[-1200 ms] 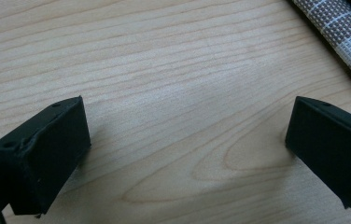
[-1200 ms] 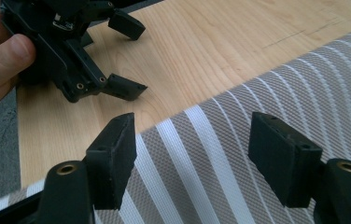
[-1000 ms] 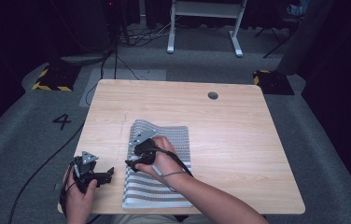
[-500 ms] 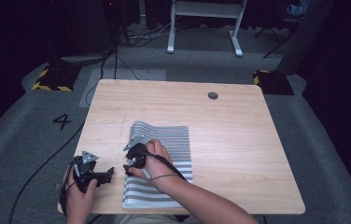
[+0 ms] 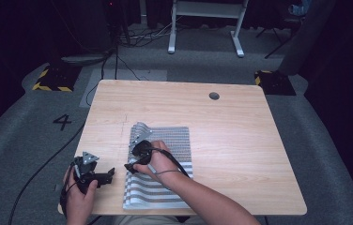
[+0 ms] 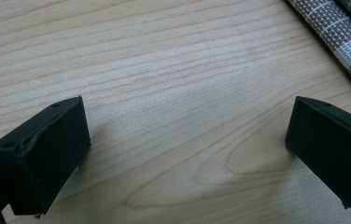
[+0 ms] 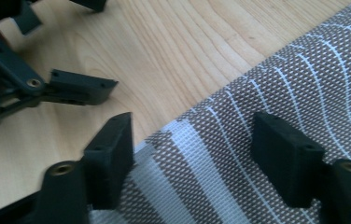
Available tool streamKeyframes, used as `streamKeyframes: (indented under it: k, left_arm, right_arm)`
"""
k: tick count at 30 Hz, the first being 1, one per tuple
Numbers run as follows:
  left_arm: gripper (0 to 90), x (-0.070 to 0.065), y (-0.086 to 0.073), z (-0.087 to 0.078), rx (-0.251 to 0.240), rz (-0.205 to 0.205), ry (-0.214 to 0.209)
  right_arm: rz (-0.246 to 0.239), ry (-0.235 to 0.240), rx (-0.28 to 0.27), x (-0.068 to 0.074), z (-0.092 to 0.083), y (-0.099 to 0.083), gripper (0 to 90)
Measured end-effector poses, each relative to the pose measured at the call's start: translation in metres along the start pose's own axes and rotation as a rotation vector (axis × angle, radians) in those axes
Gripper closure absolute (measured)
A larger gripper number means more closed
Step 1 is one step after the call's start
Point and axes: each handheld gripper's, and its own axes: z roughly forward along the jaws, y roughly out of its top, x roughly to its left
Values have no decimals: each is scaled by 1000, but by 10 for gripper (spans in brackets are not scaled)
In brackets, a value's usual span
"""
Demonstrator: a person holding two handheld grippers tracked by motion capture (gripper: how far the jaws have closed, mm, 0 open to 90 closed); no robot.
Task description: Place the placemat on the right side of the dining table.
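A striped cloth, folded into a long rectangle, lies on the tabletop toward its near left corner, reaching almost to the near edge. The right gripper is over the cloth's left border; in the right gripper view its jaws stand apart and have just been closing a little, one over bare wood just off the cloth, the other over the weave, with the border between them but not yet pinched. The left gripper rests near the near left corner, just beside the cloth, jaws wide apart over bare wood with nothing between them; the left gripper view catches the cloth's edge at the upper right.

The step in hand looks like taking hold of the left border for another fold or a lift. The next move would call for lowering the jaws until the off-cloth one slips under the layers, then closing; the stacked layers may separate, so only the top one gets caught.

A small round hole sits toward the far right corner, well apart. Nothing blocks the way except the left gripper, close by.
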Motion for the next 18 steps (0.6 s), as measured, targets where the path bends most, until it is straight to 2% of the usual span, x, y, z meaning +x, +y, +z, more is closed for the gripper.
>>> streamKeyframes:
  k: [3, 5, 6, 8, 9, 10, 12, 13, 14, 15, 17, 18]
  left_arm:
    - [0, 0, 0, 0, -1, 0, 2]
    - [0, 0, 0, 0, 0, 0, -1]
    - [0, 0, 0, 0, 0, 0, 0]
    - [0, 0, 0, 0, 0, 0, 0]
    - [0, 0, 0, 0, 0, 1, 1]
    - [0, 0, 0, 0, 1, 0, -1]
    - [0, 0, 0, 0, 1, 0, -1]
    - [0, 0, 0, 0, 0, 0, -1]
    - [0, 0, 0, 0, 0, 0, 0]
    - [0, 0, 0, 0, 0, 1, 0]
    - [0, 0, 0, 0, 1, -1, -1]
    - [0, 0, 0, 0, 1, 0, -1]
  right_arm:
    - [-6, 25, -10, -2, -3, 0, 371]
    - [-6, 17, 3, -1, -4, 0, 378]
    - [10, 23, 17, -1, -5, 0, 442]
    - [10, 31, 20, 0, -4, 0, 450]
    - [-12, 33, 11, -1, -3, 0, 472]
    - [3, 50, 20, -1, -2, 0, 503]
    - [20, 51, 31, -1, -1, -1, 507]
    - [11, 57, 27, -2, 0, -1, 518]
    - [15, 63, 36, -3, 1, -1, 573]
    - [33, 68, 50, -4, 1, -1, 576]
    - [38, 74, 59, -6, 1, -1, 595]
    - [49, 85, 60, -7, 0, -1, 645]
